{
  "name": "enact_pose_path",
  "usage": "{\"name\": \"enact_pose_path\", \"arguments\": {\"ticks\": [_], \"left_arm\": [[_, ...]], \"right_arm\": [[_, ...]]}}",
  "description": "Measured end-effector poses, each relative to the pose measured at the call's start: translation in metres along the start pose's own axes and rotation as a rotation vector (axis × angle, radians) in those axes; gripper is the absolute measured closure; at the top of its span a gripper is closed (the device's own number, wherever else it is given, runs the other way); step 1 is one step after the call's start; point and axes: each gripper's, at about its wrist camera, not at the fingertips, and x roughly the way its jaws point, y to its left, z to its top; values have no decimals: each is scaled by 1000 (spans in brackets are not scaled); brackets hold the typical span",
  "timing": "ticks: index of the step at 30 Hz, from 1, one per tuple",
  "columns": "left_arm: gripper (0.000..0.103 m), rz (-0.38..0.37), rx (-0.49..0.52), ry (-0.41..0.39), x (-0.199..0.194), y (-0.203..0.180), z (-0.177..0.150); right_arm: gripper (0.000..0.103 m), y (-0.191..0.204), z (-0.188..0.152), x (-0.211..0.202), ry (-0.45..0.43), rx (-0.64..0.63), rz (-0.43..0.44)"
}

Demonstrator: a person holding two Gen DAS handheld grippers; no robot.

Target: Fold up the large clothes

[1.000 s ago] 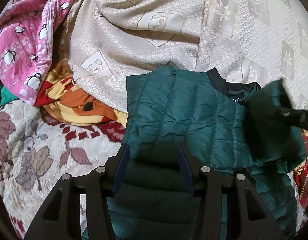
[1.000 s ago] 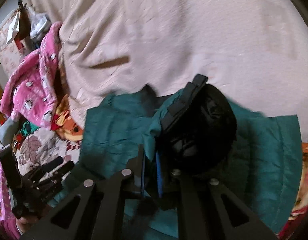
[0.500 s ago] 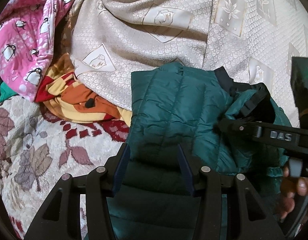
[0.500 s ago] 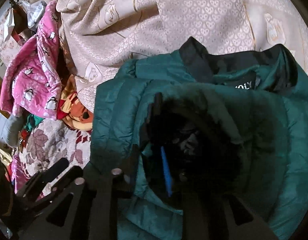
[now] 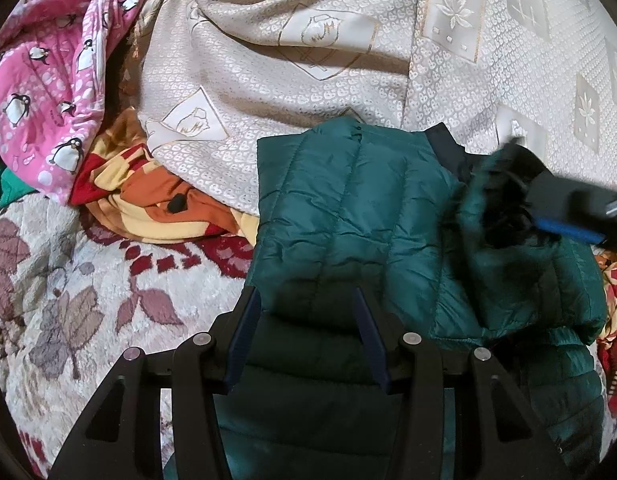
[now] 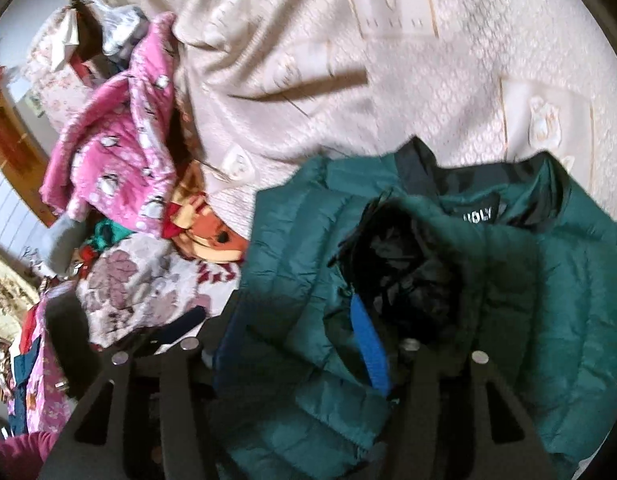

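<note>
A dark green puffer jacket (image 5: 348, 208) with a black lining lies on the bed, collar away from me. One side is folded over its middle, black lining (image 6: 404, 264) showing. My left gripper (image 5: 306, 340) sits at the jacket's near left edge, with a thick fold of it filling the gap between the blue pads. My right gripper (image 6: 298, 344) is over the folded part; its jaws are opening, green fabric lies loose between them and the pads do not press it. In the left wrist view the right gripper (image 5: 568, 220) is a blur at the jacket's right.
A beige patterned bedspread (image 5: 308, 60) covers the far side. A pink penguin-print garment (image 5: 48, 80) and an orange, yellow and red cloth (image 5: 148, 200) are heaped at the left. A floral blanket (image 5: 68, 300) lies under the jacket at the near left.
The right gripper was shut on the jacket's folded part, laid it over the middle, and its jaws have since parted while it drew back. The left gripper has not moved.
</note>
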Motion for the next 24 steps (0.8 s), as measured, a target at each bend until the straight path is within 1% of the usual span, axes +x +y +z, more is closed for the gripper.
{"name": "enact_pose_path", "arguments": {"ticks": [3, 7, 10, 11, 12, 14, 16, 19, 21, 23, 24], "left_arm": [[73, 0, 1, -3, -1, -1, -1], [73, -24, -11, -11, -3, -1, -1], [72, -85, -33, -17, -5, -3, 0], [71, -108, -41, -16, -6, -4, 0], [65, -136, -52, -14, -6, -6, 1], [58, -182, -74, -8, -6, -10, 5], [57, -216, -97, -12, -5, -15, 10], [54, -226, -93, -15, -1, -25, 16], [54, -207, -78, -2, 7, -35, 21], [54, -193, -77, 21, 18, -42, 25], [55, -201, -84, 30, 23, -44, 27]], "right_arm": [[39, 1, 2, -16, -34, -23, -2], [38, -16, -1, -34, -59, 19, -39], [38, -41, -11, -49, -65, 59, -99], [38, -48, -15, -54, -65, 68, -113], [38, -56, -19, -58, -63, 78, -128], [38, -73, -29, -68, -57, 100, -161], [38, -88, -39, -78, -53, 116, -189], [37, -108, -51, -96, -59, 134, -239], [31, -123, -58, -111, -85, 159, -260], [27, -138, -64, -128, -129, 206, -285], [27, -145, -66, -134, -147, 231, -294]]}}
